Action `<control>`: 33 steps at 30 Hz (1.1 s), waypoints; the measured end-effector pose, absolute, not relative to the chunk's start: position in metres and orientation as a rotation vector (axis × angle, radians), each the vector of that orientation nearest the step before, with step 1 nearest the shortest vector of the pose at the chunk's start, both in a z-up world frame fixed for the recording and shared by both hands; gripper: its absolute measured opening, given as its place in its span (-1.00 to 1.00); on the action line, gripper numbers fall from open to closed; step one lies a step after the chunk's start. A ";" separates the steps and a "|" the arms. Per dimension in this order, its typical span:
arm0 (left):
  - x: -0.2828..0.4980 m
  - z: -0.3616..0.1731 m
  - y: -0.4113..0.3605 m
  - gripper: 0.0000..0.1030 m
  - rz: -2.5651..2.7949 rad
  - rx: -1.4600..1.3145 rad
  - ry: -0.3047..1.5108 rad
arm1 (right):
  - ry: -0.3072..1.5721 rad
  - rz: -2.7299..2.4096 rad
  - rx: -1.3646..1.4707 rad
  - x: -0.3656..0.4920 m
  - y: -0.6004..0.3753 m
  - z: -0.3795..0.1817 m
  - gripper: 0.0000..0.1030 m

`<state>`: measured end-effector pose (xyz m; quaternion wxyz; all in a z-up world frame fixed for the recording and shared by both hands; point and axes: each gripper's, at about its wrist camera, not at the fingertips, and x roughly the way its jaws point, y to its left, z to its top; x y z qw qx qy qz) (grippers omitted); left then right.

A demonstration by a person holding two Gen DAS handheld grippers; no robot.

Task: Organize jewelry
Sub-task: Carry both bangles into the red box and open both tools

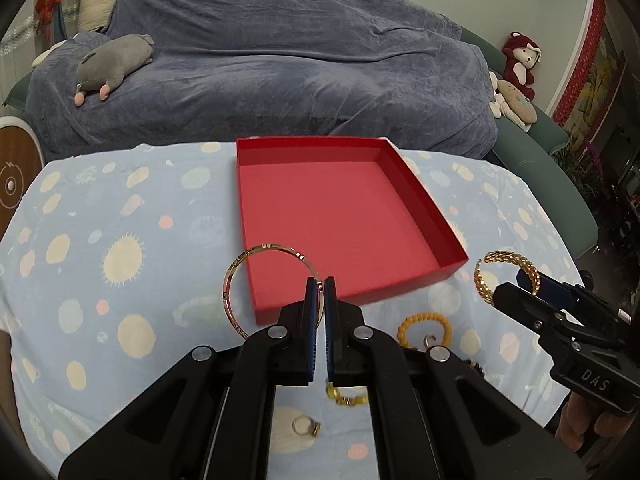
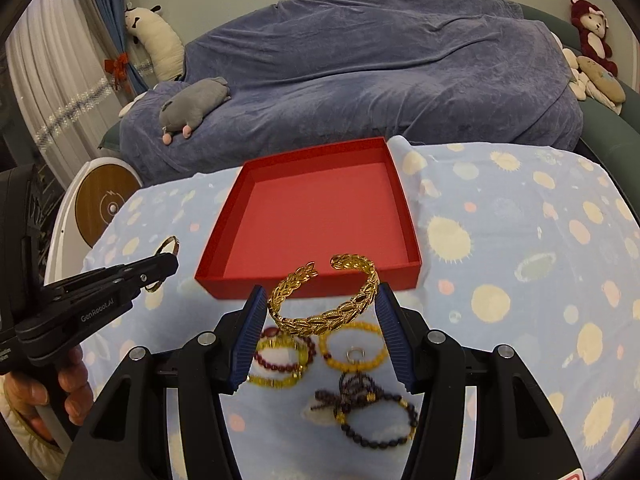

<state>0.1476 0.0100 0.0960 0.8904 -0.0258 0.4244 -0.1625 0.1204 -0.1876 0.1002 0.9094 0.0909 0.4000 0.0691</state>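
My left gripper (image 1: 320,280) is shut on a thin gold bangle (image 1: 226,292), held in the air over the near left corner of the red box (image 1: 424,196). My right gripper (image 2: 322,290) is shut on a gold leaf-pattern cuff (image 2: 332,316), its blue pads (image 2: 248,336) pressing both sides, just in front of the red box (image 2: 400,200). The box is open and nothing lies in it. The left wrist view shows the right gripper (image 1: 508,284) with the cuff (image 1: 486,276) at the right. The right wrist view shows the left gripper (image 2: 172,260) and bangle (image 2: 172,242) at the left.
On the spotted blue cloth (image 1: 120,220) lie a yellow bead bracelet (image 2: 352,354), a red-and-yellow bracelet (image 2: 280,356), a dark bead bracelet (image 2: 376,416) and a small ring (image 1: 306,426). A blanket-covered sofa (image 1: 280,60) with plush toys stands behind. A round white-and-wood object (image 2: 100,204) sits at the left.
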 end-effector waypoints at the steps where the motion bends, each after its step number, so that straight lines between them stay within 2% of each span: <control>1: 0.159 0.098 0.007 -0.94 -0.344 -0.050 0.877 | 0.827 0.150 0.199 0.136 -0.190 0.101 0.04; 7: 0.239 0.091 -0.016 -0.94 -0.355 -0.037 0.884 | 0.864 0.167 0.237 0.233 -0.199 0.089 0.05; 14: 0.312 0.048 -0.032 -0.93 -0.335 -0.015 0.956 | 0.932 0.180 0.133 0.318 -0.186 0.054 0.05; 25: 0.350 0.011 -0.023 -0.90 -0.284 -0.008 1.027 | 0.981 0.177 0.051 0.353 -0.178 0.022 0.07; 27: 0.353 0.009 -0.022 -0.84 -0.280 -0.007 1.034 | 0.986 0.171 0.057 0.354 -0.178 0.018 0.10; 29: 0.353 0.010 -0.019 -0.58 -0.281 -0.014 1.025 | 0.992 0.169 0.069 0.352 -0.180 0.015 0.10; 31: 0.353 0.010 -0.017 -0.43 -0.280 -0.015 1.012 | 0.989 0.163 0.082 0.351 -0.180 0.015 0.10; 33: 0.354 0.009 -0.017 -0.41 -0.281 -0.018 1.014 | 0.982 0.159 0.088 0.348 -0.181 0.015 0.13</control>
